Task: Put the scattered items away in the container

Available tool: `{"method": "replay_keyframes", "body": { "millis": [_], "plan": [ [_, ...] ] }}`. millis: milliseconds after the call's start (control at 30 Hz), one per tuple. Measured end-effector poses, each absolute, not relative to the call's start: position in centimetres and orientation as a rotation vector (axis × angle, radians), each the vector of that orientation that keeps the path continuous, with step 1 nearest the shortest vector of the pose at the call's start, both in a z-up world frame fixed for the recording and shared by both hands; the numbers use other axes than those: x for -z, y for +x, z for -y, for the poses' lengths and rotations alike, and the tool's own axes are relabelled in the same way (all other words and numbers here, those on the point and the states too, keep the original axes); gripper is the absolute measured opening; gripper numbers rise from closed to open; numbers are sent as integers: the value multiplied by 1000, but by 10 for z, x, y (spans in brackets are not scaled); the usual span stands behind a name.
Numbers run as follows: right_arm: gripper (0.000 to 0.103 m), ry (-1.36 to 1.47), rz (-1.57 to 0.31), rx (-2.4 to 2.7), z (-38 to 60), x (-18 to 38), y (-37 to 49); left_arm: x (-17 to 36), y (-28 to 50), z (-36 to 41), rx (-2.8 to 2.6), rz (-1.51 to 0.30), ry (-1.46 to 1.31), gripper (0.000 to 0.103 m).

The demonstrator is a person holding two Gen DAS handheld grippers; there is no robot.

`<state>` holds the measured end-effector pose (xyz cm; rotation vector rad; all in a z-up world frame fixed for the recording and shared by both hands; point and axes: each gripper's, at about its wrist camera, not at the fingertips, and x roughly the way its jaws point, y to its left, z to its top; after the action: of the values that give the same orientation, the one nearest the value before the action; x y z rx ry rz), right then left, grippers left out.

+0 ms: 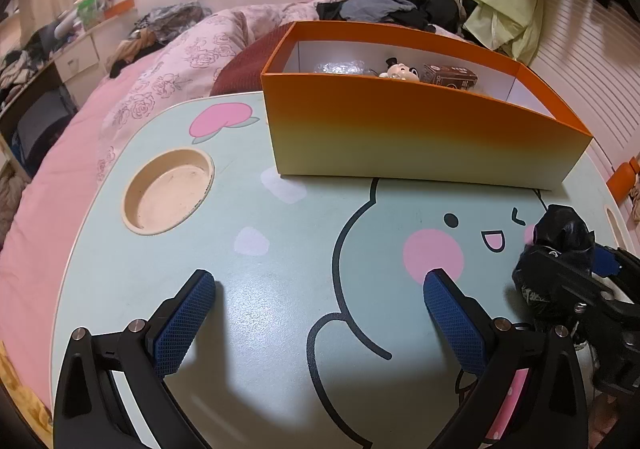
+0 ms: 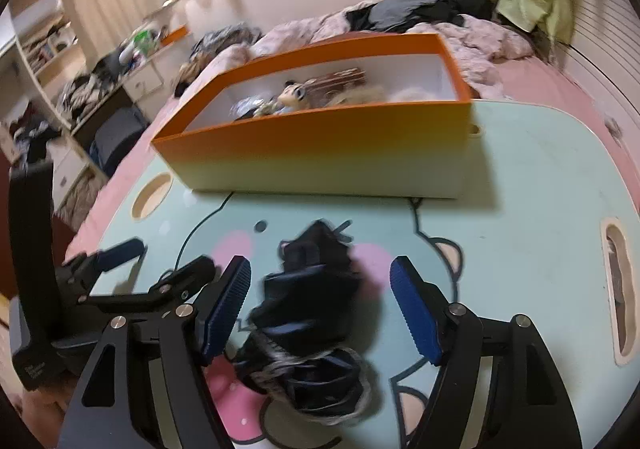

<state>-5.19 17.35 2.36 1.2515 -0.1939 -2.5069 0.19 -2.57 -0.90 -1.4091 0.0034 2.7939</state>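
Bench: pale green top printed with a cartoon face, pink cheeks and a pink peach; set on a bed with pink bedding.
Cup recess: round, sunk into the bench near its left edge; nothing in it.
Slot: long oval cut-out by the right edge of the bench.
Box: open-topped, orange fading to cream on the outside, white inside; stands along the far edge of the bench.
Inside the box: small black-and-white figure, brown carton just beside it, clear crinkled wrap toward the left end; fluffy pale stuff toward the right end in the right wrist view, too blurred to name.
Dark bundle: black and navy cloth with a grey frayed trim, crumpled; lies on the bench toward the near edge, over the printed face, well apart from the box and outside it.
Right gripper: tilted down over the bench; jaws partly apart, one on each side of the dark bundle; left pad close against the cloth, right pad clear of it with bench showing between; no grip to be seen.
Left gripper: tilted down over the near left part of the bench; jaws spread wide, only bare bench between them.
Blue pads: ribbed, on the inner faces of the jaws.
Spacing: left gripper just beside the right gripper, the dark bundle on its right.
Beyond the bench: rumpled floral quilt, heap of dark clothes at the far side of the bed.
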Motion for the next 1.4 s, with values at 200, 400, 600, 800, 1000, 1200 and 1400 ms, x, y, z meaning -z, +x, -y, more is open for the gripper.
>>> {"method": "replay_keyframes", "body": {
  "millis": [200,400,600,800,1000,1200,1400],
  "plan": [
    [76,1047,237,2588,-187,-44,-29,-3,-1,33,-2787,14,-1412,103],
    [77,1172,333,2621,-217,-19,-29,-76,-29,21,-2774,-106,-1182,95],
    [77,1187,385,2605,-223,-11,-30,-72,-112,-6,-2471,-68,-1384,34],
    [77,1178,435,2602,-228,-11,-25,-38,-147,-36,-2408,-202,-1499,32],
    [78,1173,427,2596,-227,-12,-25,-37,-149,-46,-2412,-307,-1458,10],
    [78,1167,438,2592,-227,-13,-24,-84,-125,-25,-2455,-167,-1275,10],
    [78,1168,440,2593,-227,-14,-24,-140,-63,19,-2484,10,-1109,10]
  ]
}}
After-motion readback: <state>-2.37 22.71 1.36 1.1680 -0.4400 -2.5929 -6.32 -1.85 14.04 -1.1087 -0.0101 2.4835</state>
